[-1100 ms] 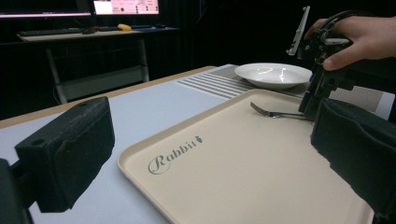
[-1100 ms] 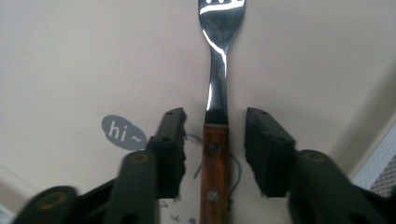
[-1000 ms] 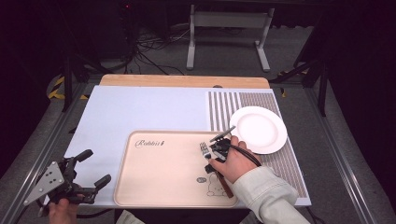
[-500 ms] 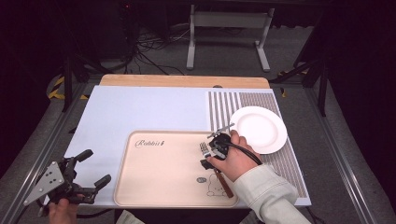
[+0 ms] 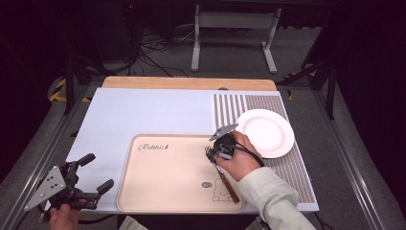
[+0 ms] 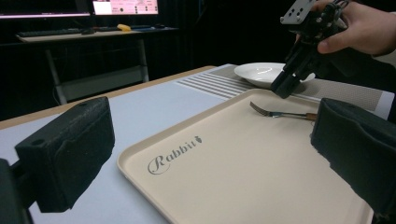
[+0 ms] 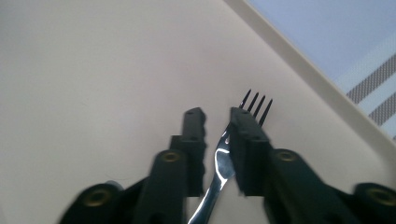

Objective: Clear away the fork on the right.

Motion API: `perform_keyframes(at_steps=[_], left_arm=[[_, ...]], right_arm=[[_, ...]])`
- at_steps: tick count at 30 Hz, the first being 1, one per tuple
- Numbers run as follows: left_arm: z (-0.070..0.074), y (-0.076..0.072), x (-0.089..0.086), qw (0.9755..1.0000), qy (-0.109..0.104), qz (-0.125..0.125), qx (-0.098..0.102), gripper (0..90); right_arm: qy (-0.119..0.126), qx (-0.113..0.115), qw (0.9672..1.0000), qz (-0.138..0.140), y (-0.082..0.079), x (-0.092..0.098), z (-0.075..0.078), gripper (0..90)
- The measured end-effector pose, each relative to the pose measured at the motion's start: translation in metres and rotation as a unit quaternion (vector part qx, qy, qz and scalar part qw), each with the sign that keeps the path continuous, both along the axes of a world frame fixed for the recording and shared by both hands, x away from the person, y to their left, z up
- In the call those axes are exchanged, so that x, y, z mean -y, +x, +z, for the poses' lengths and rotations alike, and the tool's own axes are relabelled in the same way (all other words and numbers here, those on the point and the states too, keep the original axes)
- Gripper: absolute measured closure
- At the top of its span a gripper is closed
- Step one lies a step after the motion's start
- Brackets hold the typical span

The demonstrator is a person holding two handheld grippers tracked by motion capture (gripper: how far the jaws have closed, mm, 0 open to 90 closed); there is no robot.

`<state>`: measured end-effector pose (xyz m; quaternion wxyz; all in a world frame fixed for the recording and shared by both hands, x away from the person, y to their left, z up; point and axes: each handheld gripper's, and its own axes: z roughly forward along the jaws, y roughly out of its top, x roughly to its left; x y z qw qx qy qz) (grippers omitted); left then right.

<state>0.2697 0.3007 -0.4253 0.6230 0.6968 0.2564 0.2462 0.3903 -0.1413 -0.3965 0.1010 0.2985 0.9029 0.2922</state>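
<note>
A metal fork (image 5: 229, 188) with a brown handle lies on the beige tray (image 5: 163, 177) near its right edge, tines pointing away. My right gripper (image 5: 218, 148) hangs over the fork's neck. In the left gripper view it (image 6: 282, 88) hovers just above the fork (image 6: 280, 114) without touching. In the right gripper view its jaws stand a little apart (image 7: 215, 116), with the fork (image 7: 223, 163) showing in the gap below. My left gripper (image 5: 98, 171) rests wide open at the table's front left corner, holding nothing; its pads (image 6: 70, 149) frame the tray (image 6: 233, 163).
A white plate (image 5: 265, 132) sits on the striped part of the mat (image 5: 287, 167), just right of the tray. The pale blue mat (image 5: 153, 112) covers the table behind the tray. A metal stand (image 5: 232, 28) is on the floor beyond.
The right hand has turned and shifted slightly over the fork's tines. The fork, tray and left gripper stay where they were.
</note>
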Motion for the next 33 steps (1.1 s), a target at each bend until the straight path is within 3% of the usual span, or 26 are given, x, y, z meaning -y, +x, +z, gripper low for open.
perform_keyframes(at_steps=[2,5,8,18,33], left_arm=[[0.000,0.000,0.000,1.0000,0.000,0.000,-0.001,0.4],[0.000,0.000,0.001,1.0000,0.000,-0.001,0.000,0.4],[0.000,0.000,0.001,1.0000,0.002,-0.002,0.000,0.4],[0.000,0.001,0.001,1.0000,0.002,-0.001,0.000,0.4],[0.000,0.001,0.001,1.0000,0.002,-0.001,-0.001,0.4]], right_arm=[[-0.007,0.011,0.9998,0.018,0.002,0.001,-0.002,89.7],[-0.026,0.015,0.9991,0.031,0.004,0.001,-0.005,90.0],[-0.027,0.011,0.9986,0.044,0.005,0.000,-0.009,90.0],[-0.027,-0.002,0.9982,0.054,0.008,-0.003,-0.025,90.0],[-0.037,-0.013,0.9978,0.054,0.011,-0.007,-0.036,90.0]])
